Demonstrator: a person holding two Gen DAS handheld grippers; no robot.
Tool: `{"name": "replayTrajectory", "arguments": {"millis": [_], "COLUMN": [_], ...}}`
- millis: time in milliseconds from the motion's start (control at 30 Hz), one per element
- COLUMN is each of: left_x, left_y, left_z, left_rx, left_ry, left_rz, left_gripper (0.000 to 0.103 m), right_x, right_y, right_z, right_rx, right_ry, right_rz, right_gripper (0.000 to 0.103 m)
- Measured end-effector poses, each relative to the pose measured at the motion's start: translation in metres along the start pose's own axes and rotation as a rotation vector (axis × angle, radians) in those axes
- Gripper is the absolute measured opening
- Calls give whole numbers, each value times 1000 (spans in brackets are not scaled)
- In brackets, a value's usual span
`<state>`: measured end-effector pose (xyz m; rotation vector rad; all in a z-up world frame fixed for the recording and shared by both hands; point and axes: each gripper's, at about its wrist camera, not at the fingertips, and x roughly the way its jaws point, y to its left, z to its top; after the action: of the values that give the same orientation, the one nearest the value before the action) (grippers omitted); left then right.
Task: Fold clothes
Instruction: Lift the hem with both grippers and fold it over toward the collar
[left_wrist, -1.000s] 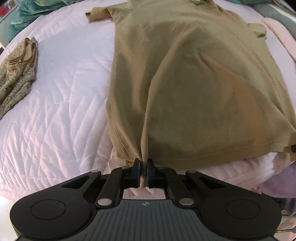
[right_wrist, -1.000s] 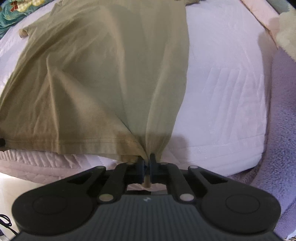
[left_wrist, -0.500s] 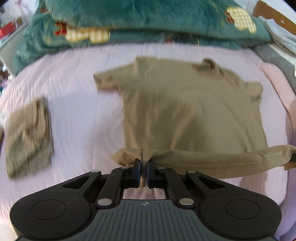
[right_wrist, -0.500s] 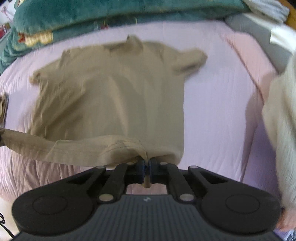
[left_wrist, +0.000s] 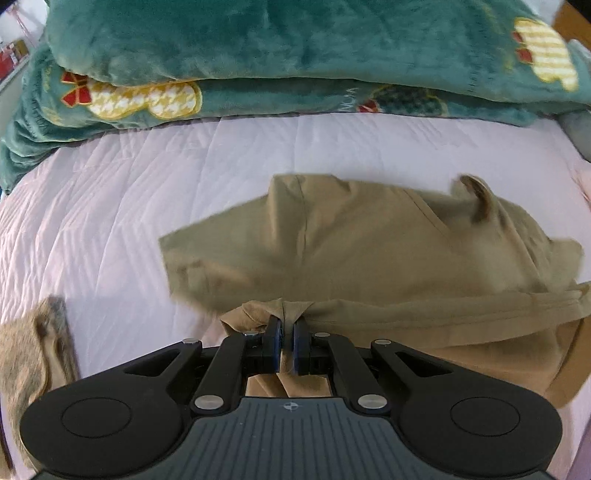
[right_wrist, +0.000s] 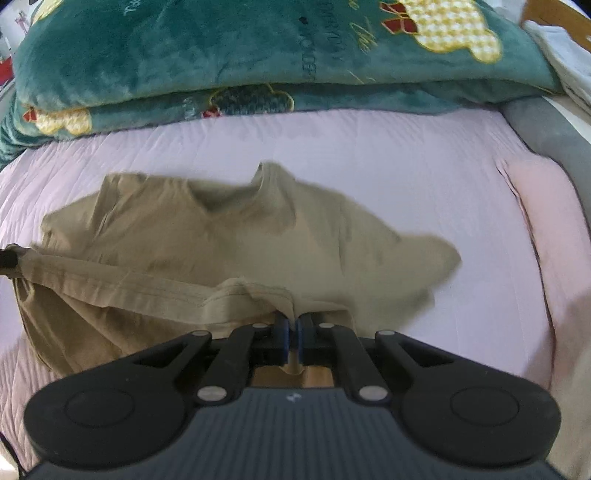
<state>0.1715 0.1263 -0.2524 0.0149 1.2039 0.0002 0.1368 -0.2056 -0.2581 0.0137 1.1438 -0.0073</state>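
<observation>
Left gripper (left_wrist: 284, 328) and right gripper (right_wrist: 293, 326) each clamp a hem corner of the tan T-shirt (left_wrist: 369, 243), holding the hem taut above its far half, apparently to fold it.

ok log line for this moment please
step: fold bottom hem up | left gripper: shut on t-shirt hem | right gripper: shut on hem | hem lifted, stretched between both | t-shirt on pink quilt | folded garment left

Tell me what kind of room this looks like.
Most likely a bedroom: a tan shirt lies on a quilted pink bed cover, with a folded green plush blanket at the far end.
</observation>
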Motion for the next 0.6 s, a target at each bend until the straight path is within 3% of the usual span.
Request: {"name": "replayTrajectory", "arguments": {"millis": [267, 400, 467, 567, 600], "left_x": [69, 93, 100, 96, 95], "left_y": [-17, -25, -28, -24, -23], "left_z": [84, 103, 109, 111, 111], "left_rx": [26, 62, 79, 84, 83], "left_ry": [53, 63, 72, 61, 59], "left_rz": [13, 26, 37, 38, 38], "left_gripper": [7, 17, 23, 38, 40], "right_x": [73, 101, 112, 113, 109], "right_y": [-12, -17, -20, -28, -33], "right_z": [62, 77, 82, 89, 91], "right_rx": [-54, -57, -49, -3, 13], "right_ry": [49, 88, 104, 93, 84], "right_rz": [-6, -39, -59, -67, -68], "right_gripper": [5, 8, 15, 38, 39]}}
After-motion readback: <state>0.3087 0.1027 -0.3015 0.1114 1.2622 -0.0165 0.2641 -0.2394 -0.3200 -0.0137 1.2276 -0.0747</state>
